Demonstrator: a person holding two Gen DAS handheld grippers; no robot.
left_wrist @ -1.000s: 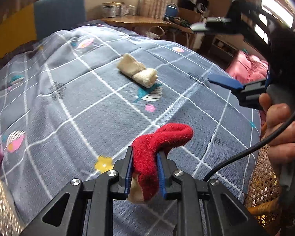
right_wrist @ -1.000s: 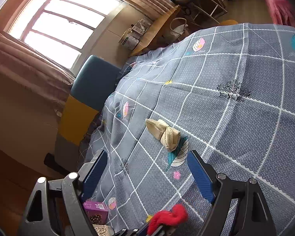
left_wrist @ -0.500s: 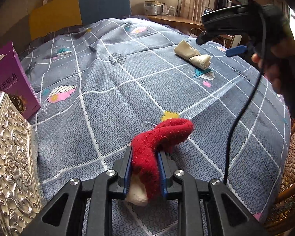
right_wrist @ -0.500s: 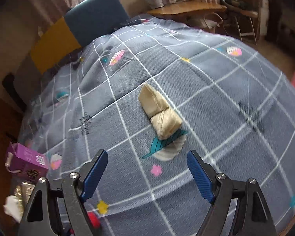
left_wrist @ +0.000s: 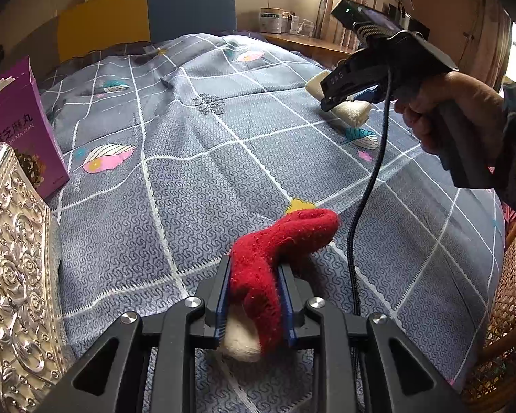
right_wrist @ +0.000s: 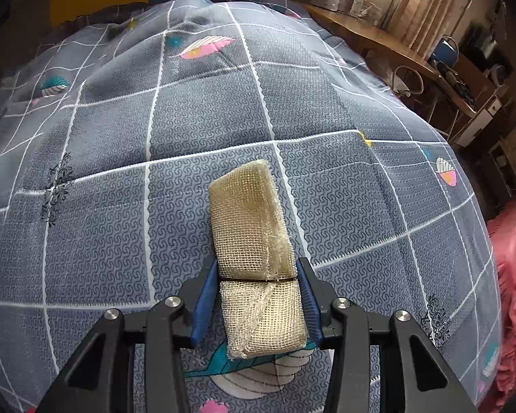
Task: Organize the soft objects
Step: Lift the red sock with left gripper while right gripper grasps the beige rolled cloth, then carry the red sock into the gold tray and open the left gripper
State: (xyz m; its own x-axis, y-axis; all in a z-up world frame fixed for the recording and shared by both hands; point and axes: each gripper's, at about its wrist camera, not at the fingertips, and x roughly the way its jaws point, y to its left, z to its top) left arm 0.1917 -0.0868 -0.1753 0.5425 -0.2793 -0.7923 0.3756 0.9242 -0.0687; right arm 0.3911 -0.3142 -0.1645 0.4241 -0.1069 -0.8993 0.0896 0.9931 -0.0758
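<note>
- Bedspread (left_wrist: 203, 186): grey, white grid lines, feather and flower prints; carries every item listed here.
- Red sock (left_wrist: 278, 241): fuzzy, bent, toe end pointing toward the right edge of the bedspread and resting on the cloth close to the near edge; a white part (left_wrist: 239, 339) showing below the red, low between the pads.
- Left gripper (left_wrist: 256, 296): blue pads pressed against both sides of the red sock, pinching it; jaws lately eased slightly apart, sock squeezed between them all the same.
- Mesh roll (right_wrist: 254, 237): beige net fabric, folded or rolled into an oblong bundle, bound by a thin dark band at the jaw line; lying well in from the edges, near end over a teal feather print (right_wrist: 223, 364). Seen from the left wrist as a pale bundle (left_wrist: 352, 112) toward the far right of the bedspread, well apart from the red sock.
- Right gripper (right_wrist: 254, 304): tilted steeply down over the mesh roll, jaws just drawn inward, blue pads flanking the near half of the roll and touching its sides; gripped in a hand (left_wrist: 440, 110), black cable (left_wrist: 364, 189) hanging from it.
- Purple box (left_wrist: 20, 127): upright at the left edge.
- Silver embossed box (left_wrist: 13, 275): near left corner, just in front of the purple box.
- Headboard (left_wrist: 148, 10): yellow and blue panels past the far edge.
</note>
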